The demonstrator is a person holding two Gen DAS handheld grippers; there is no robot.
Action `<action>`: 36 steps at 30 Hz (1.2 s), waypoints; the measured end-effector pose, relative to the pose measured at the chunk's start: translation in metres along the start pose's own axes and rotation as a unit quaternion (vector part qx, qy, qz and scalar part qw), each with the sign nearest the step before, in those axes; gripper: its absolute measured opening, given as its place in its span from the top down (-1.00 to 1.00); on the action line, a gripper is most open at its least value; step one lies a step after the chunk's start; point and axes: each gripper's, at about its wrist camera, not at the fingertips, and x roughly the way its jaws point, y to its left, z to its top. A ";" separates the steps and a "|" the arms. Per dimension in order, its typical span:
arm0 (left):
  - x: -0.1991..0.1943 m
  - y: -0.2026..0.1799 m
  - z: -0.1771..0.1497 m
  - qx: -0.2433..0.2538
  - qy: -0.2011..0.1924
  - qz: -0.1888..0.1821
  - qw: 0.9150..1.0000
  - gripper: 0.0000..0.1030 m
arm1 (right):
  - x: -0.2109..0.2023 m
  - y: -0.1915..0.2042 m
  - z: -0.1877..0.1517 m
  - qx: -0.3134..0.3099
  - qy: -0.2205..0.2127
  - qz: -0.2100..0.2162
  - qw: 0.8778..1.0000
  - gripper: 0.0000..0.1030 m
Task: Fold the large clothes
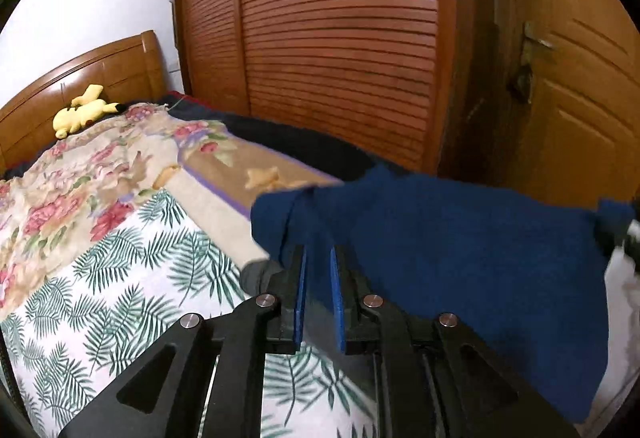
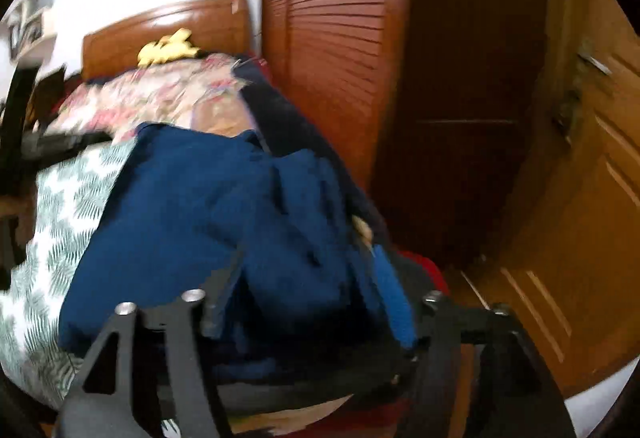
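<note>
A dark blue garment (image 1: 460, 258) hangs above the bed, stretched from the left gripper toward the right edge of the left wrist view. My left gripper (image 1: 318, 258) is shut on its edge, the blue pads nearly together with cloth between them. In the right wrist view the same garment (image 2: 200, 206) bunches between the fingers of my right gripper (image 2: 308, 278), whose jaws stand wide apart with cloth lying in the gap; the view is blurred. The other gripper shows at the far left (image 2: 24, 142).
The bed has a palm-leaf sheet (image 1: 132, 278) and a floral blanket (image 1: 100, 166). A yellow plush toy (image 1: 84, 110) lies by the wooden headboard (image 1: 100, 66). A louvred wardrobe (image 1: 336, 38) and a wooden door (image 1: 580, 98) stand close behind the bed.
</note>
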 end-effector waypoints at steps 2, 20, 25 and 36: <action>-0.013 0.005 -0.009 0.011 -0.009 0.001 1.000 0.67 | -0.009 0.002 0.003 0.000 -0.018 -0.007 1.000 -0.34; -0.142 0.016 -0.080 -0.013 -0.057 -0.036 0.998 -0.65 | 0.053 0.009 -0.010 -0.004 0.038 -0.010 0.999 -0.09; -0.174 0.022 -0.098 -0.011 -0.067 -0.022 0.997 -0.78 | 0.039 0.013 -0.012 -0.002 0.028 -0.027 0.999 -0.10; -0.237 0.027 -0.129 -0.015 -0.087 -0.009 0.996 -0.94 | -0.033 0.079 -0.015 0.003 -0.027 0.018 0.999 -0.50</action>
